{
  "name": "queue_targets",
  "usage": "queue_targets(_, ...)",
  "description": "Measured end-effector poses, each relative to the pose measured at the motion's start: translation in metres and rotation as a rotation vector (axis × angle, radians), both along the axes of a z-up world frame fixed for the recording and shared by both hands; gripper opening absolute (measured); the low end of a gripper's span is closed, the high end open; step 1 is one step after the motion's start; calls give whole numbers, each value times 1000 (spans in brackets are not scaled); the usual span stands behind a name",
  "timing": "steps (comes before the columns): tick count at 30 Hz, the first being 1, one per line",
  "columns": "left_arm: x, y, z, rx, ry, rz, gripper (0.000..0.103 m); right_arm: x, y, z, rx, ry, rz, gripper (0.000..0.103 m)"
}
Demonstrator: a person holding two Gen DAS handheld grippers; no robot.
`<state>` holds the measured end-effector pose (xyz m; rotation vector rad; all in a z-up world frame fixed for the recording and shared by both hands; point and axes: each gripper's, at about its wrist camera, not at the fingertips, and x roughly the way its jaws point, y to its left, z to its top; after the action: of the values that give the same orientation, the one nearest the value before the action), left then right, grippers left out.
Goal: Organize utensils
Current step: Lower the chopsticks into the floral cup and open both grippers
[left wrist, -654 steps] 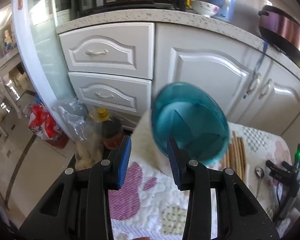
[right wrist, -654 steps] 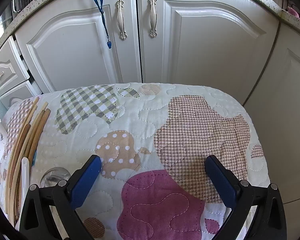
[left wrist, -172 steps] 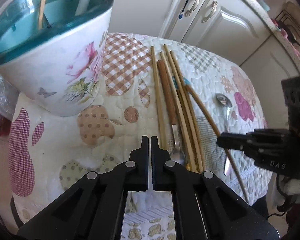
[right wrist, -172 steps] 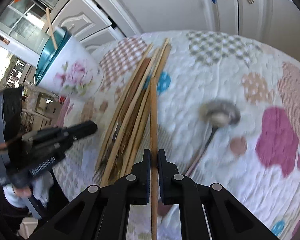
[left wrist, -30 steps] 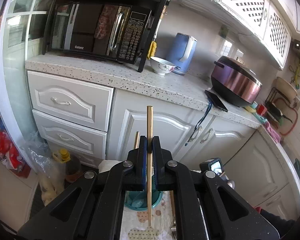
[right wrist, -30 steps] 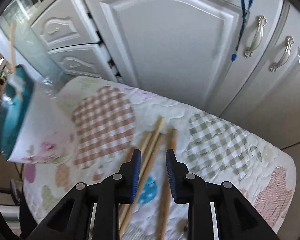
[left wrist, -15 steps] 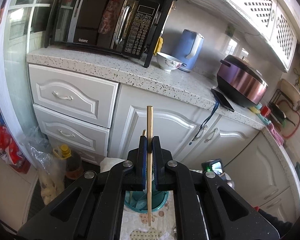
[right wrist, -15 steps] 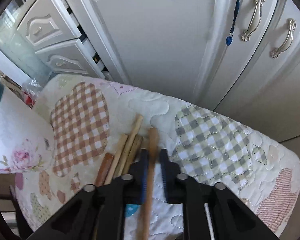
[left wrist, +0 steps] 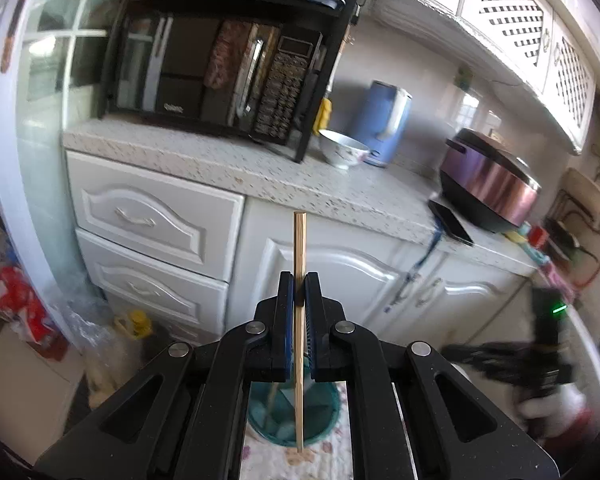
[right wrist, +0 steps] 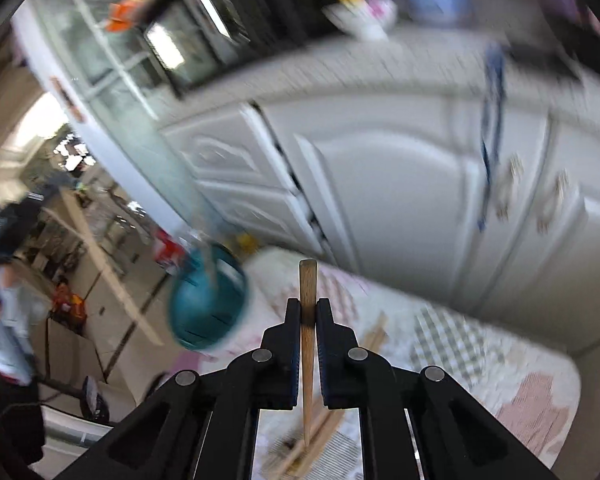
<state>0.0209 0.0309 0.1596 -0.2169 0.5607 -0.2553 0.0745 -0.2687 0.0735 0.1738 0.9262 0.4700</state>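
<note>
Pale wooden chopstick [left wrist: 299, 264], black gripper [left wrist: 299, 292] with blue pads, teal-lined cup [left wrist: 288, 420], white cupboards [left wrist: 340, 280], speckled counter [left wrist: 260, 176], black microwave [left wrist: 216, 76], blue kettle [left wrist: 384, 124], purple cooker [left wrist: 488, 188], patchwork gingham cloth [right wrist: 460, 344], tan chopstick [right wrist: 307, 292].

Left tongs [left wrist: 299, 294] black with blue ribbed pads, silver round screws, right tongs [right wrist: 308, 312] matching

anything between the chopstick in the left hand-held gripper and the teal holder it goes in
Nothing visible. The chopstick, clamped in the left hand-held gripper, hangs over the teal holder, whose open mouth holds only one thin stick at its left side.
</note>
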Motion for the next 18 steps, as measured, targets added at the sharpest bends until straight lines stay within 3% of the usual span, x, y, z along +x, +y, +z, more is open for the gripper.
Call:
queue_targets(9,25,3,-11,31,-25,93,4,12,57,96,-4,-192,117,7)
queue_targets(12,33,-1,-22,42,-12,106,4,23,79,102,-2,-222,127,7)
queue_targets(18,42,-10,-45,83,-1,121,4,49,113,86,-6,-238,117,7)
